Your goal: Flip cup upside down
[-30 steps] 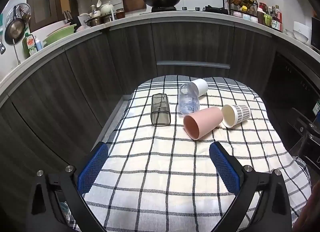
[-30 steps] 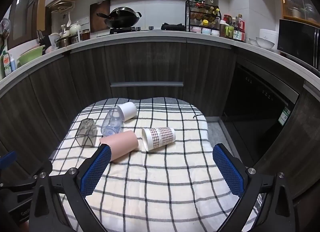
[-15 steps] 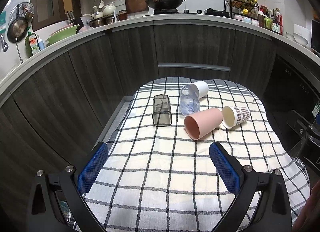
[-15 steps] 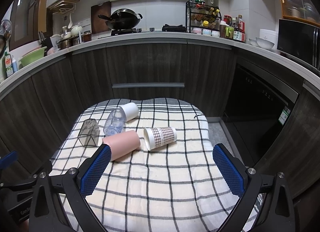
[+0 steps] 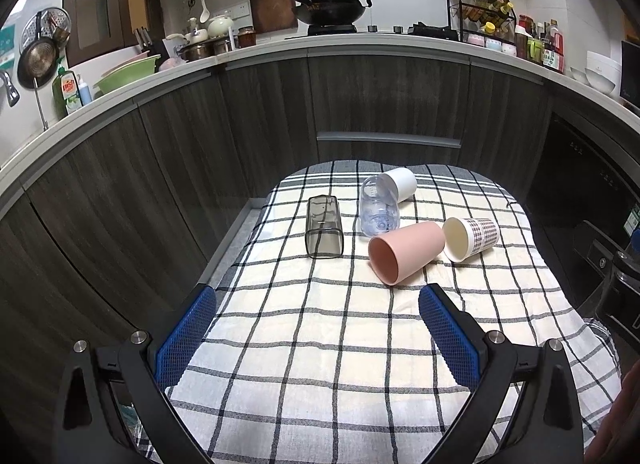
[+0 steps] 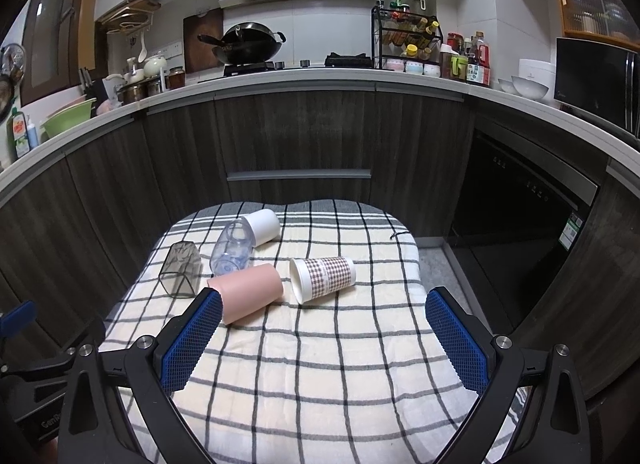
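Pink cup (image 5: 406, 252) on its side on checked cloth (image 5: 320, 344), mouth toward the cameras, long axis running away and rightward. Plaid cup (image 5: 472, 238) just beside it, also on its side. Left gripper (image 5: 318, 310) wide, empty, cup ahead near its right finger. Right gripper (image 6: 324, 314) wide, empty, level above the cloth; pink cup at its left finger (image 6: 192, 340).

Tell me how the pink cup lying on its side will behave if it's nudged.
The smooth round pink plastic cup lies on its side, so it will probably roll, curving since it tapers. It looks empty, likely light. The checked cloth may slow it.
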`<state>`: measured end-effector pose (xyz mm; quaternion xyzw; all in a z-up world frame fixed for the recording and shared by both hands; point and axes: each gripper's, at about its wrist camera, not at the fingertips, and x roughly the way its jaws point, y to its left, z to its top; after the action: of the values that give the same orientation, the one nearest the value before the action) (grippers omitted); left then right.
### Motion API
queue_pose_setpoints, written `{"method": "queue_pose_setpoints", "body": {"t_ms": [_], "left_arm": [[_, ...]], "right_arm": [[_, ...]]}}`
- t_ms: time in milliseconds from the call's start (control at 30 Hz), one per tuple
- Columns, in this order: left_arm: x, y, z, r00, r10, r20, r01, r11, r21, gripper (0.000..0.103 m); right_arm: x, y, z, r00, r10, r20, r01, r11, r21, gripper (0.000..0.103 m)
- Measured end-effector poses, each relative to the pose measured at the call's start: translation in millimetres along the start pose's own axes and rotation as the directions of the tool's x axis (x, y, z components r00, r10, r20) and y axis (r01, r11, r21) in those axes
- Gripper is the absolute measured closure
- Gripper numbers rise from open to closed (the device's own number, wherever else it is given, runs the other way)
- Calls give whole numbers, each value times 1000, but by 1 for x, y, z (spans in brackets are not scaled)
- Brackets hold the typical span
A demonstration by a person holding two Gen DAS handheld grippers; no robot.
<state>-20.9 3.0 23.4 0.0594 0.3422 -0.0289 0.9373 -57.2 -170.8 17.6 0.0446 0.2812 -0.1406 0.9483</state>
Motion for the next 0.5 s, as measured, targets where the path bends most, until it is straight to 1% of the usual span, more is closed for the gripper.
{"method": "queue_pose_setpoints", "body": {"t_ms": [500], "left_arm": [[-1, -3, 0, 1000, 3, 9, -3, 1000, 7, 0]], "right_arm": [[2, -1, -1, 1000, 1, -2, -1, 1000, 3, 1]]}}
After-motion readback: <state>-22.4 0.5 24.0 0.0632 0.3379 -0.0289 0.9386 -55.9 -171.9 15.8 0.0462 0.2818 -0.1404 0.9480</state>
